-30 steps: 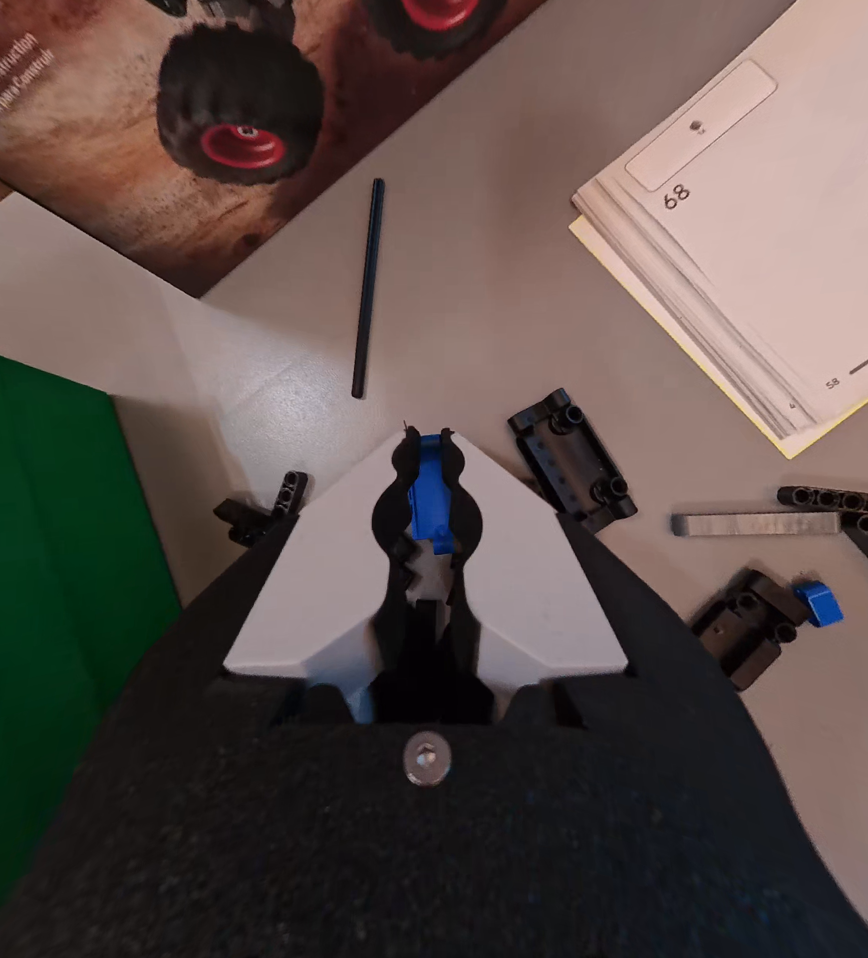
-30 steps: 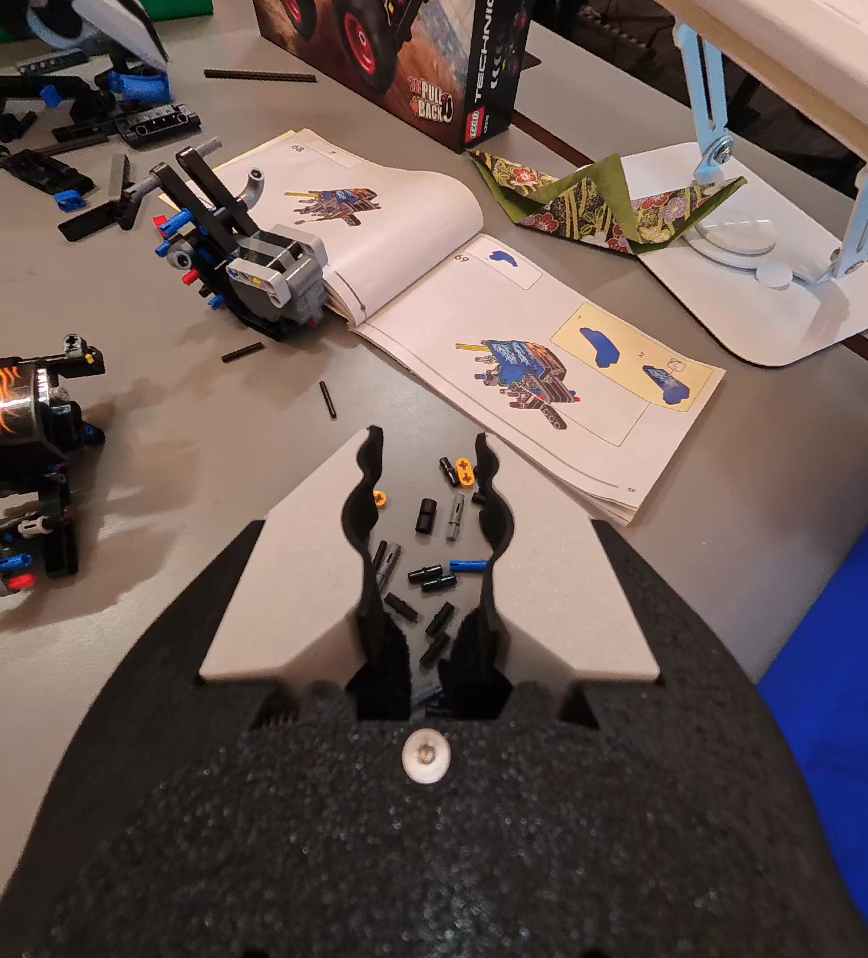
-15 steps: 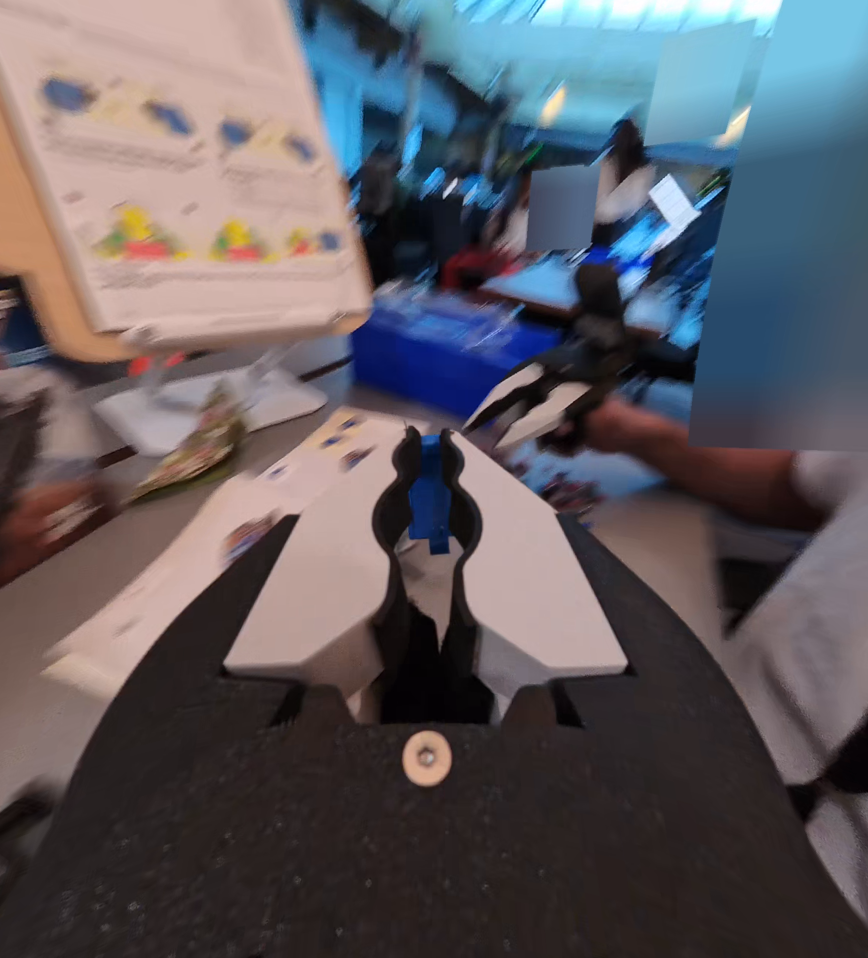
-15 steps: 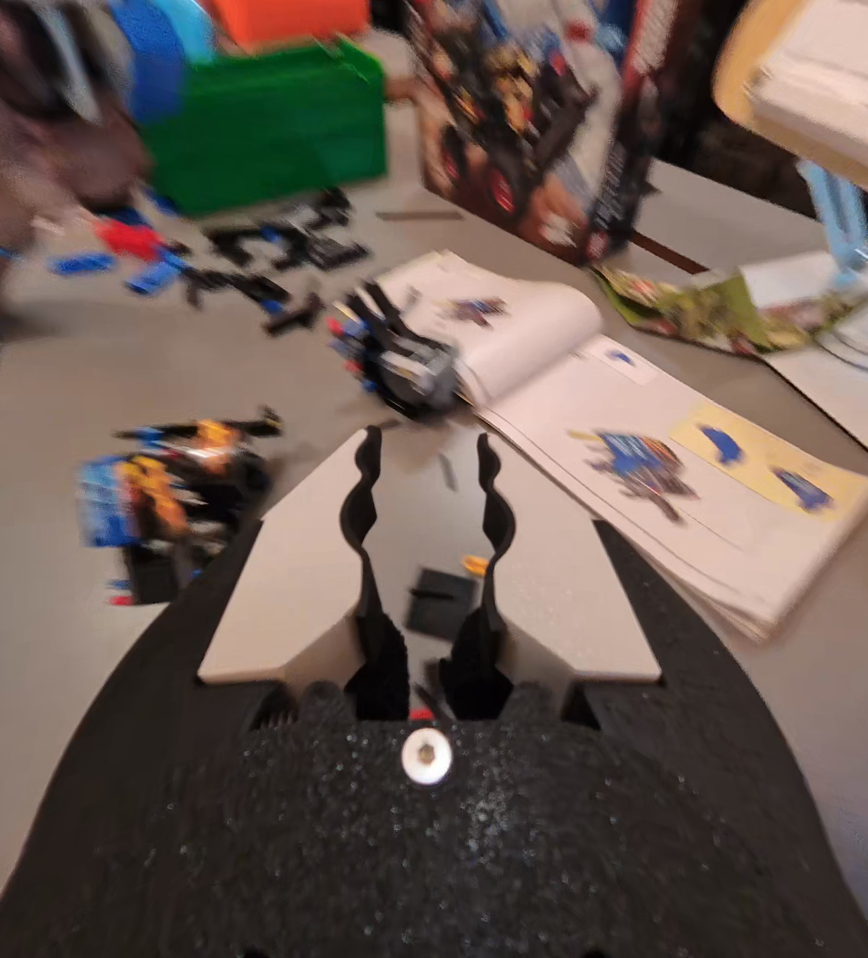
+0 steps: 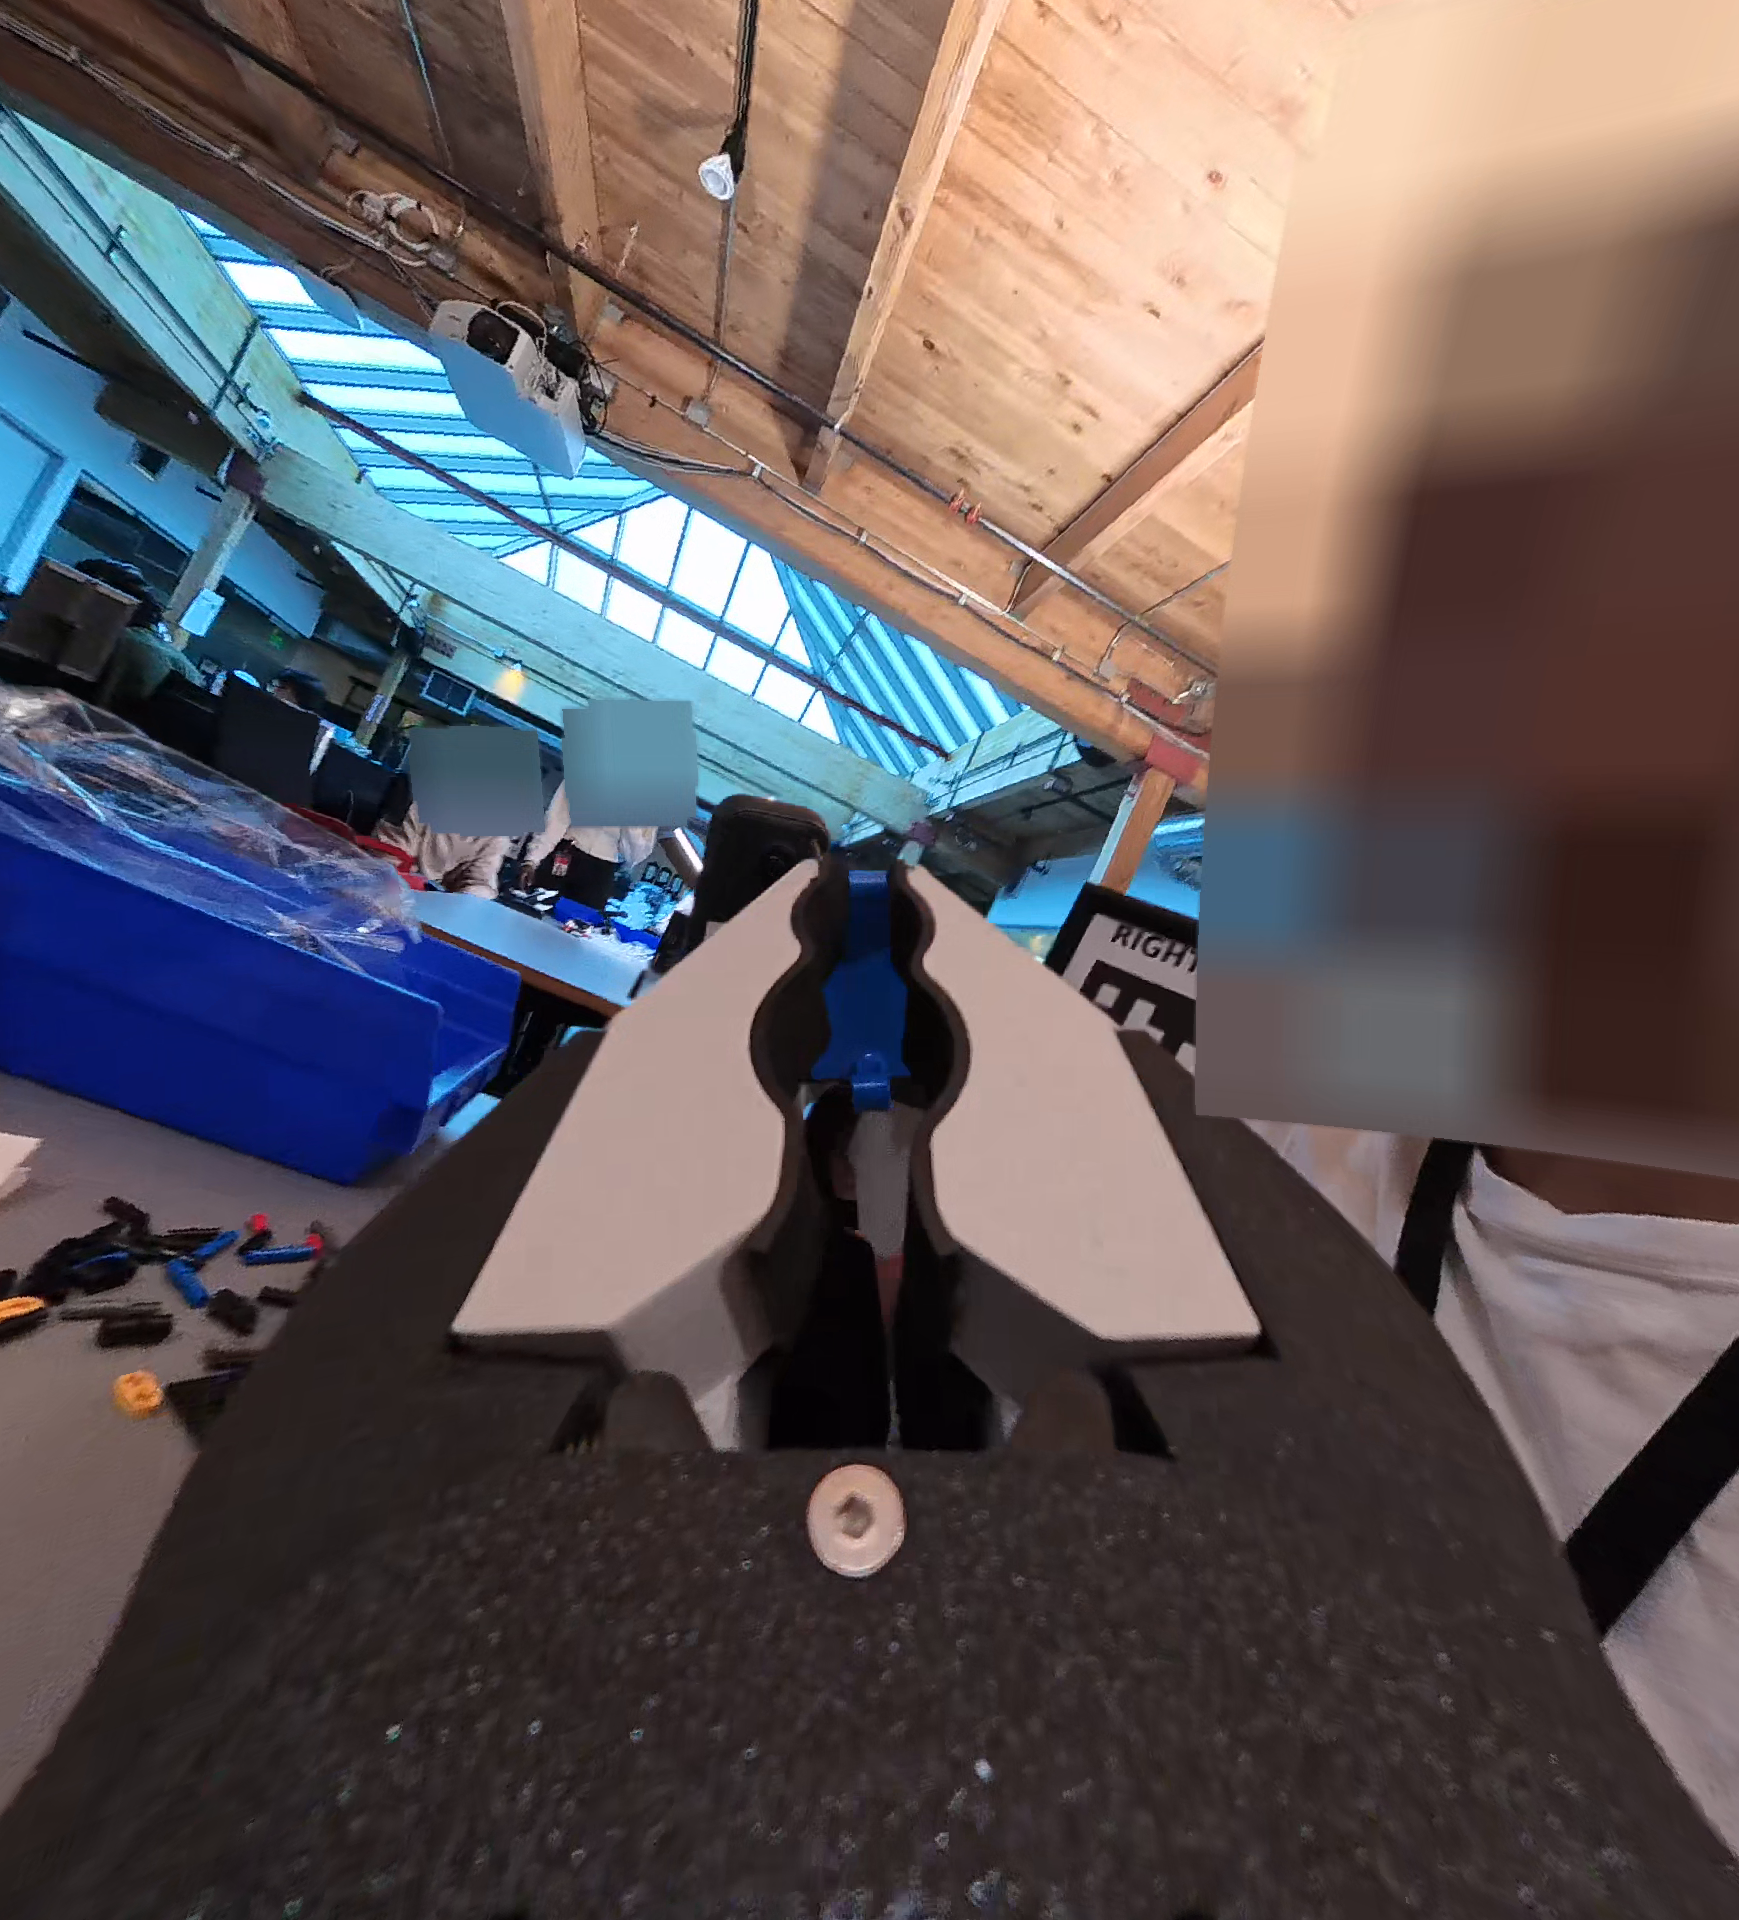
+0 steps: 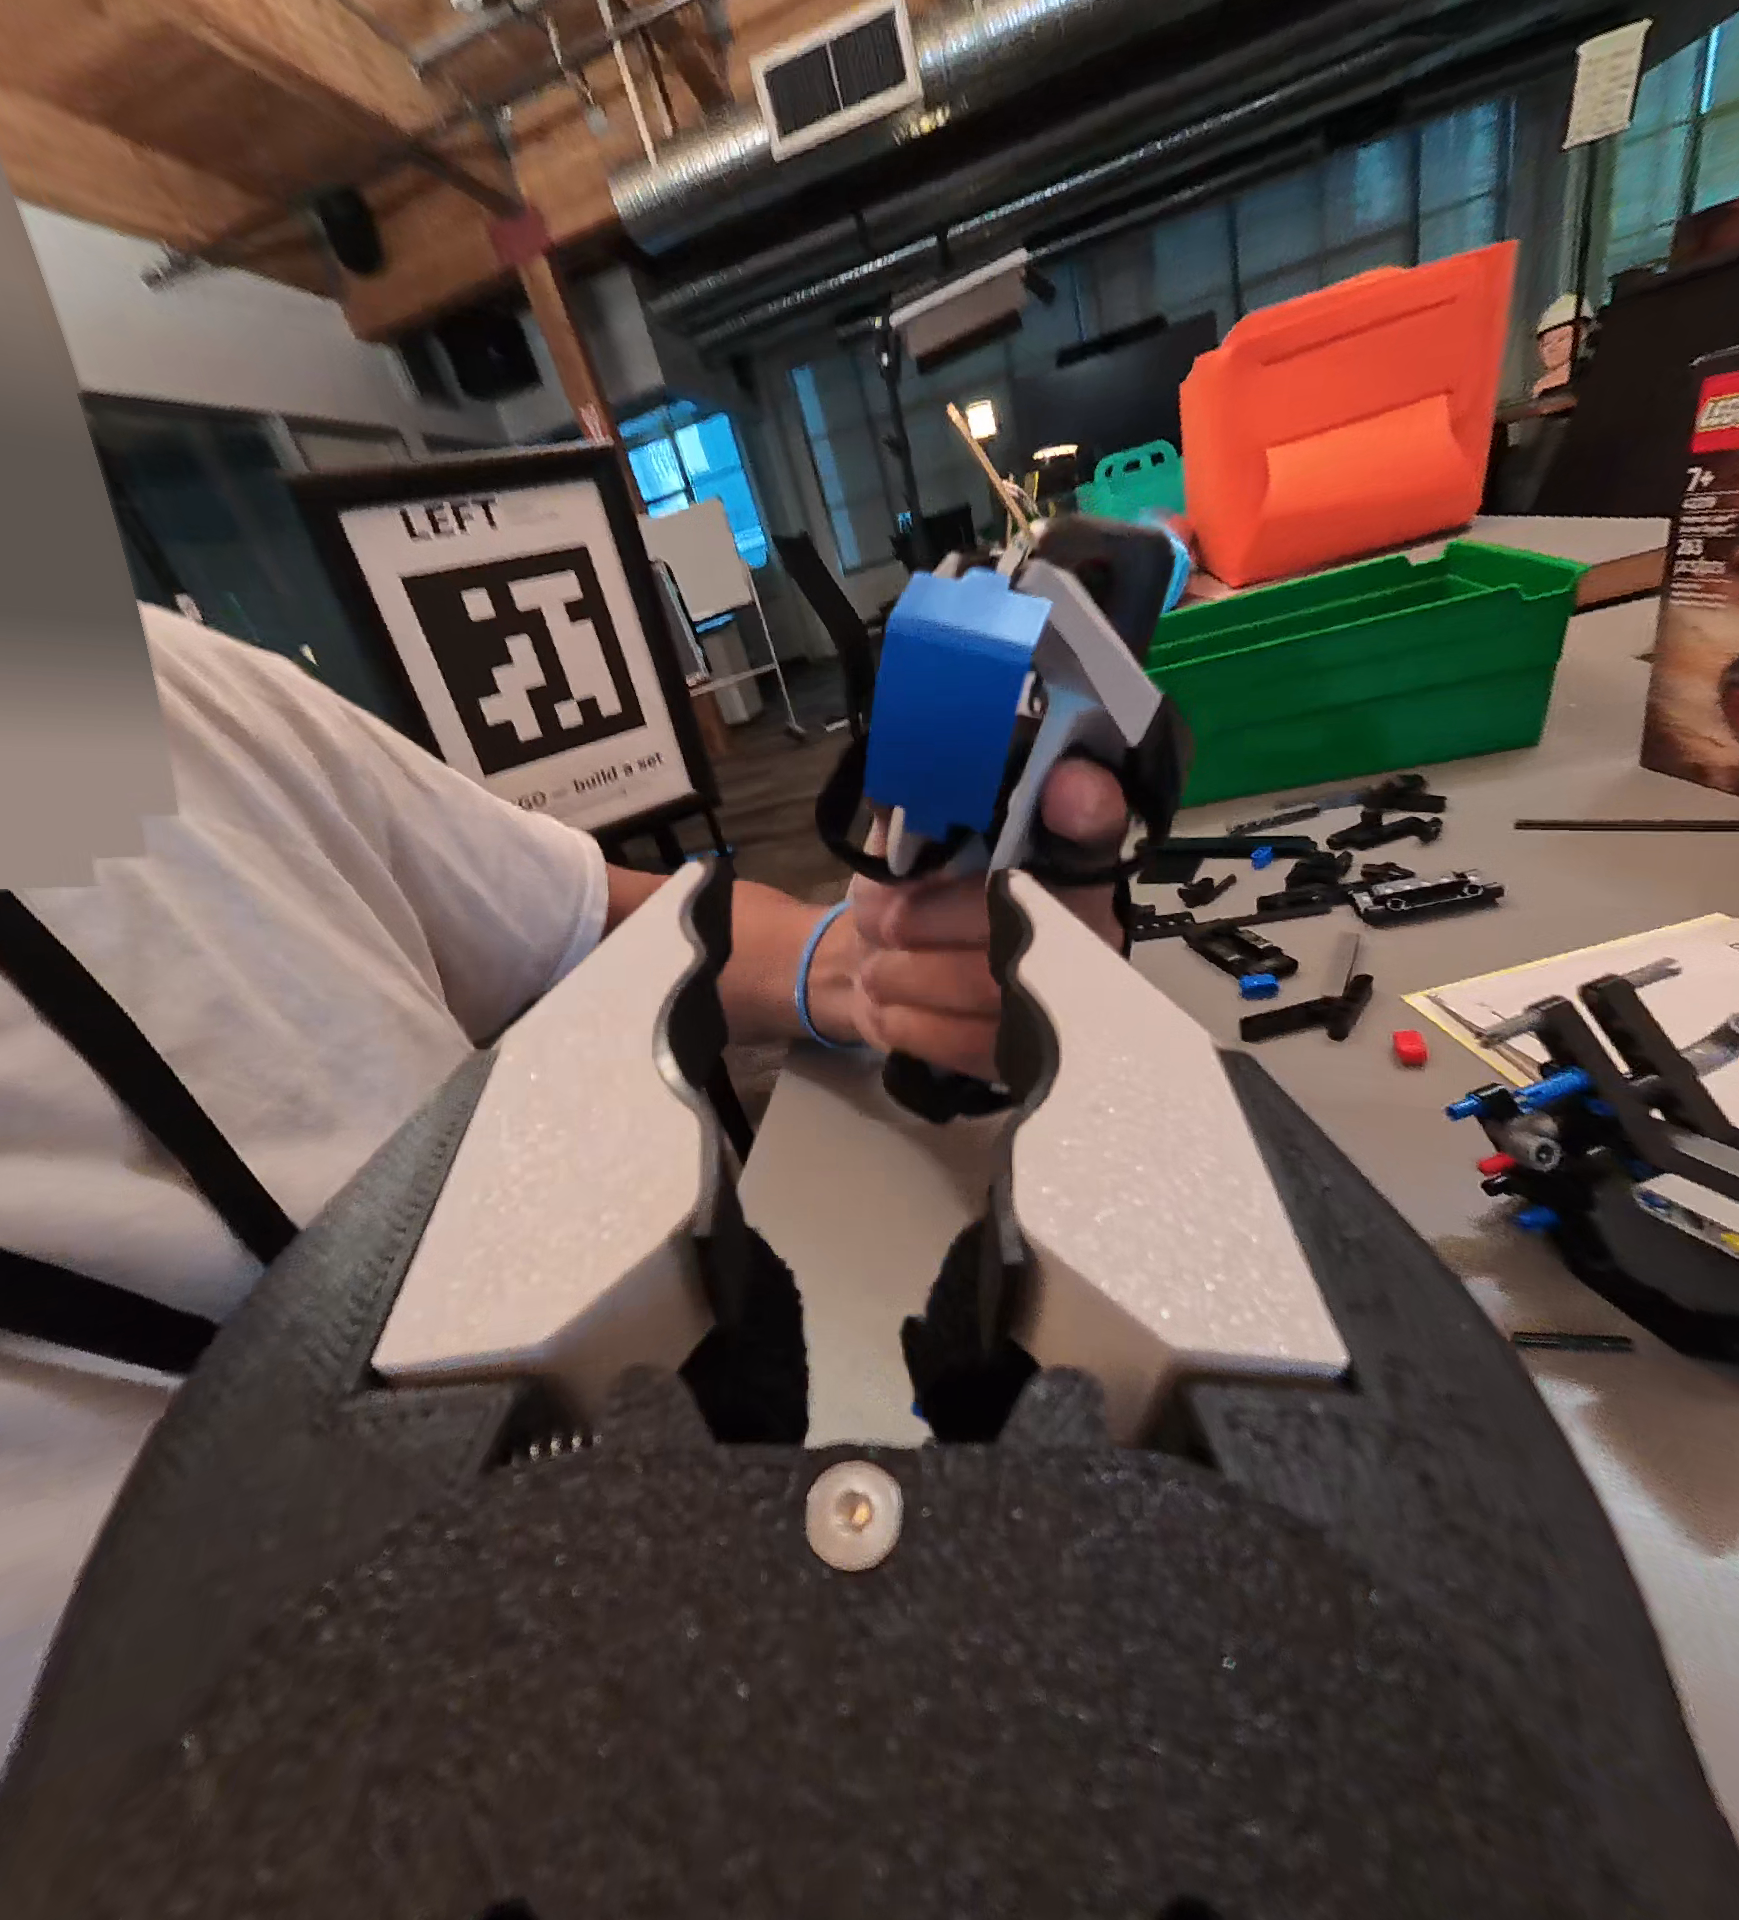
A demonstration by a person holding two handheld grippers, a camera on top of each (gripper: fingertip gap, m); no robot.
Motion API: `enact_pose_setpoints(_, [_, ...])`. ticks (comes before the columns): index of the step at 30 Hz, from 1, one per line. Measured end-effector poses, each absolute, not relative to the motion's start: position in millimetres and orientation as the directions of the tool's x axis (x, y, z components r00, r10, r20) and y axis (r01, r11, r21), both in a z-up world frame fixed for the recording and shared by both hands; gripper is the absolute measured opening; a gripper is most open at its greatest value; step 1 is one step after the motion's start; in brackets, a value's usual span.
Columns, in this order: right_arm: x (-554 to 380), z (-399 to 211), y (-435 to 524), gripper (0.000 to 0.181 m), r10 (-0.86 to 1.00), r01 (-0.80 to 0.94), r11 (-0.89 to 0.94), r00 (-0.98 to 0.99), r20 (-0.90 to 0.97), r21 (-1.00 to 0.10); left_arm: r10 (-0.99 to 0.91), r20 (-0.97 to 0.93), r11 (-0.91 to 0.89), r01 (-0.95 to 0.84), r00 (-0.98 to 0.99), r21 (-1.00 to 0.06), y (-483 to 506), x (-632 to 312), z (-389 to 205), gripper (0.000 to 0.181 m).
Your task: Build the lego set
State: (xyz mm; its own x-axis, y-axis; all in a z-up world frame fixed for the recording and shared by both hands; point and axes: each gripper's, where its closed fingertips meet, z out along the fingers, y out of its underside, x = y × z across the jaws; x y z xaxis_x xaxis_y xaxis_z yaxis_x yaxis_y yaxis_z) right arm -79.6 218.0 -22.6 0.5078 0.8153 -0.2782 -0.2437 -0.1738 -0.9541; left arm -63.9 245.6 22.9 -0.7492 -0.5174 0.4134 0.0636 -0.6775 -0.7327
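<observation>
the left gripper [image 5: 863, 914] pinches a blue lego panel [image 5: 860, 992] above the grey table [image 6: 1260, 1101], facing the empty, half-open right gripper [image 6: 849, 914].

The left claw [image 5: 860, 904] has pale grey fingers [image 5: 667, 1132] with black wavy pads on a speckled black body, and grips a solid blue piece [image 6: 948, 696]. Behind that piece stand a green bin [image 6: 1364, 665] and an orange case [image 6: 1353, 416]. The bench [image 6: 1623, 862] is plain grey. A black-and-white square-patterned sign [image 6: 522, 644] stands left of the blue piece.
</observation>
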Motion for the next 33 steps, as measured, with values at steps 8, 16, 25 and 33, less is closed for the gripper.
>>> enact_pose_setpoints(8, [-61, -18, 225, 0.046, 0.759, -0.274, -0.127, 0.593, -0.271, -0.953, -0.415, 0.488, -0.750, -0.014, -0.768, -0.661, 231, -40, 15, 0.005])
enact_pose_setpoints(16, [-44, -32, 223, 0.024, 0.712, -0.181, -0.230, 0.639, -0.292, -0.956, -0.485, 0.494, -0.649, -0.081, -0.722, -0.756, 235, -35, -7, 0.006])
enact_pose_setpoints(25, [-24, -37, 226, 0.023, 0.669, -0.198, -0.284, 0.660, -0.342, -0.938, -0.880, 0.111, -0.101, -0.047, -0.462, -0.994, 257, -31, -39, 0.022])
enact_pose_setpoints(33, [-29, -63, 234, 0.024, 0.634, -0.145, -0.386, 0.676, -0.376, -0.911, -0.583, -0.793, 0.812, -0.103, -0.177, -0.574, 278, -20, -70, 0.024])
